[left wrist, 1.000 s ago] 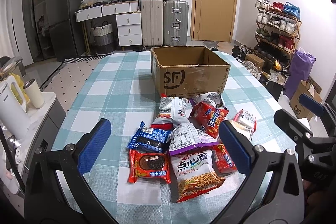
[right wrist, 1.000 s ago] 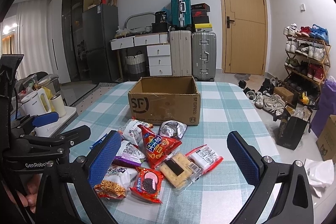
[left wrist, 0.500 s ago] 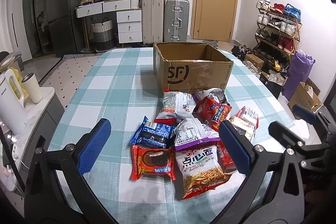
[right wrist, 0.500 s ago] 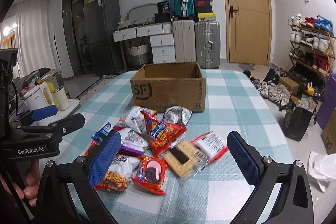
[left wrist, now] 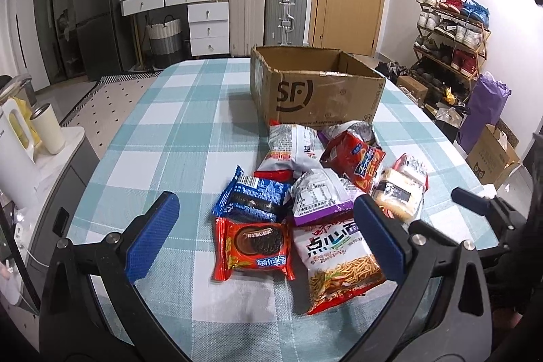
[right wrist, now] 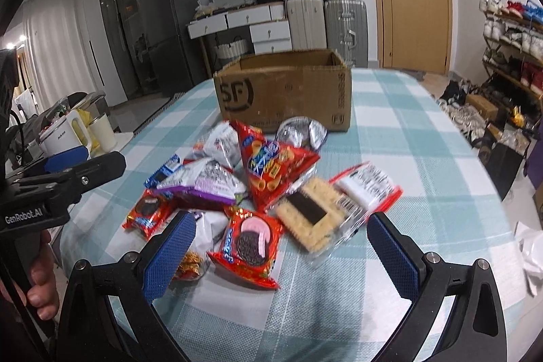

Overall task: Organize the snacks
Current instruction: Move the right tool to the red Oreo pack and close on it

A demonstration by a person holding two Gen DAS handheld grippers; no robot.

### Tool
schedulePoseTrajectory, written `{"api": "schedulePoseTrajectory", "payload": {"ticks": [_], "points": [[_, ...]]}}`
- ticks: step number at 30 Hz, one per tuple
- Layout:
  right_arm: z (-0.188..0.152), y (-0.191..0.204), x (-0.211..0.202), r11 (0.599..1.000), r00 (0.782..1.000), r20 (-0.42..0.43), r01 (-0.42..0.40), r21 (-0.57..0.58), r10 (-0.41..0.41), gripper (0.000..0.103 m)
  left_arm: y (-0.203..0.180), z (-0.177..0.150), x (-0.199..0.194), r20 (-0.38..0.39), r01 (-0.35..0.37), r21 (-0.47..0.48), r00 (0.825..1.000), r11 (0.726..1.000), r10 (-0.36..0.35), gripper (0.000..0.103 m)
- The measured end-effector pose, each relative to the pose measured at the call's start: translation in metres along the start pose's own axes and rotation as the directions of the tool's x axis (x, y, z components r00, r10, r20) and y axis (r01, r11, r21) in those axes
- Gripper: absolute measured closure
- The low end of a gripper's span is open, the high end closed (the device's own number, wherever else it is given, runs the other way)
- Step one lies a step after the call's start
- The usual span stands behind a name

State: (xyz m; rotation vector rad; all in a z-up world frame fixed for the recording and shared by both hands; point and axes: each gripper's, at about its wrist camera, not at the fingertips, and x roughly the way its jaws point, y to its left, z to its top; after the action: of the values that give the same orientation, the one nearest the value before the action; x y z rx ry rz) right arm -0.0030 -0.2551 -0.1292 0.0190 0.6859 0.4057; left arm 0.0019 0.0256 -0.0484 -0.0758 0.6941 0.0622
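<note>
Several snack packets lie heaped on the checked tablecloth (left wrist: 163,138) before an open cardboard box (left wrist: 315,90). In the left wrist view a red cookie packet (left wrist: 253,248), a blue cookie packet (left wrist: 256,197) and a noodle snack bag (left wrist: 334,255) lie nearest. My left gripper (left wrist: 266,238) hangs open above the red cookie packet. In the right wrist view the cardboard box (right wrist: 285,97) stands behind a red chip bag (right wrist: 271,168), a cracker pack (right wrist: 310,217) and a pink-cream cookie packet (right wrist: 249,245). My right gripper (right wrist: 281,255) is open just over the pink-cream cookie packet.
A kettle (left wrist: 15,145) and a cup (left wrist: 47,133) stand on a side counter left of the table. A shoe rack (left wrist: 451,33) and a purple bag (left wrist: 483,111) are on the right. Suitcases (left wrist: 268,12) and drawers stand at the back wall.
Both grippers have moved forward and lower toward the snack pile, which now looks larger. Both stay open. No packet has shifted.
</note>
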Motion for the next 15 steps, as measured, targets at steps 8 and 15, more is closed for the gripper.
{"api": "schedulePoseTrajectory", "payload": {"ticks": [8, 15], "points": [[-0.011, -0.005, 0.034, 0.997, 0.995, -0.083, -0.052, 0.054, 0.057, 0.0, 0.001, -0.002, 0.013, -0.027, 0.005, 0.0, 1.0, 1.0, -0.005, 0.001], [-0.011, -0.009, 0.052, 0.992, 0.988, -0.121, -0.089, 0.085, 0.099, 0.0, 0.003, -0.005, 0.023, -0.053, 0.007, -0.007, 0.999, 1.0, -0.007, 0.001]]}}
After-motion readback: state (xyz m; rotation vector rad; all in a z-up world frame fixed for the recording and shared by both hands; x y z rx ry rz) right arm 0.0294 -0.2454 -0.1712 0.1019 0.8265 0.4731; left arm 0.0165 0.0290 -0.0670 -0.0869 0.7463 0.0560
